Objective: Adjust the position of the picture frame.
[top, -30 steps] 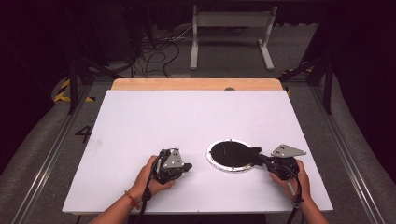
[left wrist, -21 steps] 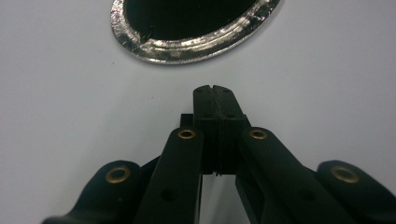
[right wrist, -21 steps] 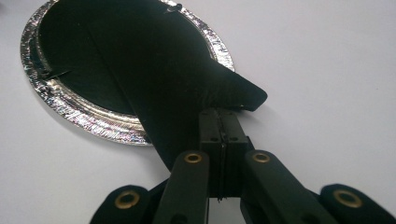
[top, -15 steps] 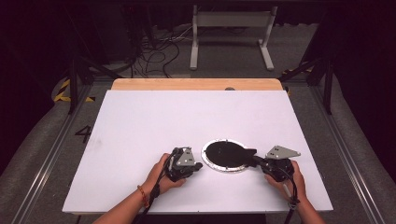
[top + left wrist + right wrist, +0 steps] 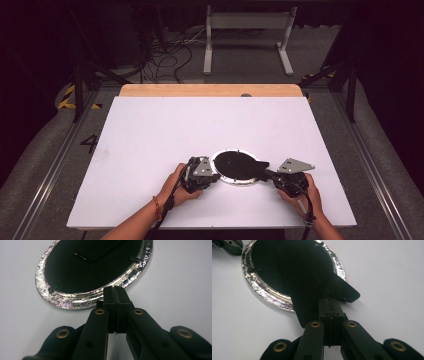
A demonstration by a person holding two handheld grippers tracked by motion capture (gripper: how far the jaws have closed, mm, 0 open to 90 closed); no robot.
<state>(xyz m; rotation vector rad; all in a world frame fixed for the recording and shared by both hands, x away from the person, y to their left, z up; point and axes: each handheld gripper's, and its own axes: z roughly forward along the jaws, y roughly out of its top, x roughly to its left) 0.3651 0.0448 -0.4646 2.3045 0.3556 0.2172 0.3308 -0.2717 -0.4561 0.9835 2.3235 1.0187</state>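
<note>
Right gripper (image 5: 329, 301) fingers clench the black flap (image 5: 312, 290) over the foil dish (image 5: 235, 167); left gripper (image 5: 115, 290), clenched empty, touches the opposite rim.

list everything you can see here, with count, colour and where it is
foil dish: 1, silver rim, near middle of the table
black sheet: 1, black, lying in the dish, one end sticking out over the rim
table: 1, white top, wooden strip at the far edge
metal stand: 1, light grey, on the floor beyond the table
cables: several, dark, on the floor beyond the table
left claw: 1, black, shut, tips at the dish rim
right claw: 1, black, shut on the black sheet's protruding end
hands: 2, at the near edge
</note>
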